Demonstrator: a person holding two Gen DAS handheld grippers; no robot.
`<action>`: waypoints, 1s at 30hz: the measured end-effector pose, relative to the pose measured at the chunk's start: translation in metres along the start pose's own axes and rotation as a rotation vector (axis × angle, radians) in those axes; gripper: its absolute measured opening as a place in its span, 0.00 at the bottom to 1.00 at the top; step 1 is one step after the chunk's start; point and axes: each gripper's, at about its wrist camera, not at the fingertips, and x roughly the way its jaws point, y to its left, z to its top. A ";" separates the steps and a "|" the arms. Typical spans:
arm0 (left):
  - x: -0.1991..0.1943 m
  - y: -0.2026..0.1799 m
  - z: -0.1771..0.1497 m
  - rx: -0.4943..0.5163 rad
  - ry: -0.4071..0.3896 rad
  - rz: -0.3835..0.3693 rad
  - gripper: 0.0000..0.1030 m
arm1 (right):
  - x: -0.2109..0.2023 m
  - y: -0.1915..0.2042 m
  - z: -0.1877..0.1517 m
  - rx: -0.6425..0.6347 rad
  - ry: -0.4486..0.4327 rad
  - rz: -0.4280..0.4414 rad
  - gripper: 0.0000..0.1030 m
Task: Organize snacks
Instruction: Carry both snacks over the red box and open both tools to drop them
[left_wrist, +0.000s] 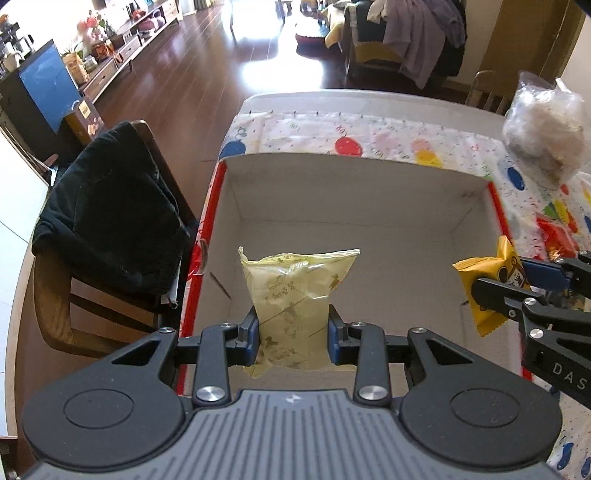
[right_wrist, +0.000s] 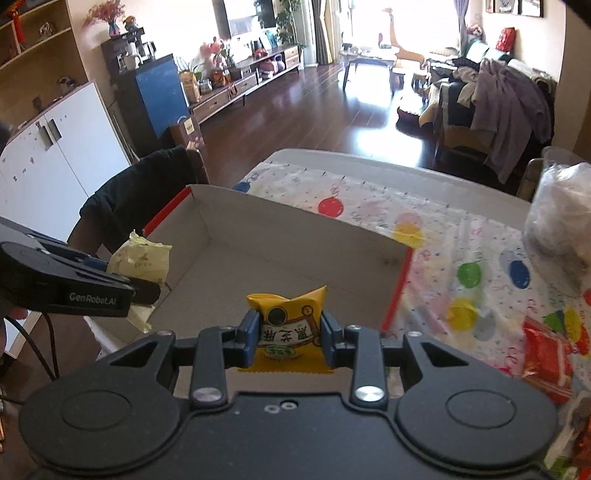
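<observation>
Risk sits mostly in the release. We hold a pale yellow snack pouch (left_wrist: 293, 295) clamped in the left gripper (left_wrist: 293, 332), over the near left part of the open cardboard box (left_wrist: 369, 206), and an orange-yellow snack packet (right_wrist: 286, 328) clamped in the right gripper (right_wrist: 286, 334), at about three o'clock in the left wrist view, over the box's right wall. If we let go there, we judge the packet could catch the red-edged rim and tip out onto the tablecloth (left_wrist: 369, 136). Both wrappers are thin and puffed, so a hard squeeze may crush what is inside, and a slack one may let them slide. Our two grippers are near each other and could knock together.

The box floor looks bare. It rests on a white cloth printed with coloured balloons; a clear plastic bag (left_wrist: 543, 129) stands at one o'clock and red packets (right_wrist: 546, 350) lie at three o'clock. A chair with a black garment (left_wrist: 110, 221) waits at nine o'clock, and dark wooden flooring runs to a bright living room.
</observation>
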 end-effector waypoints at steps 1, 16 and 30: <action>0.004 0.002 0.001 0.005 0.008 0.001 0.32 | 0.005 0.002 0.001 -0.004 0.010 -0.004 0.31; 0.053 -0.010 0.002 0.141 0.127 0.013 0.33 | 0.064 0.017 -0.015 -0.038 0.178 -0.018 0.31; 0.064 -0.011 -0.004 0.153 0.150 0.005 0.34 | 0.068 0.024 -0.020 -0.061 0.203 -0.035 0.39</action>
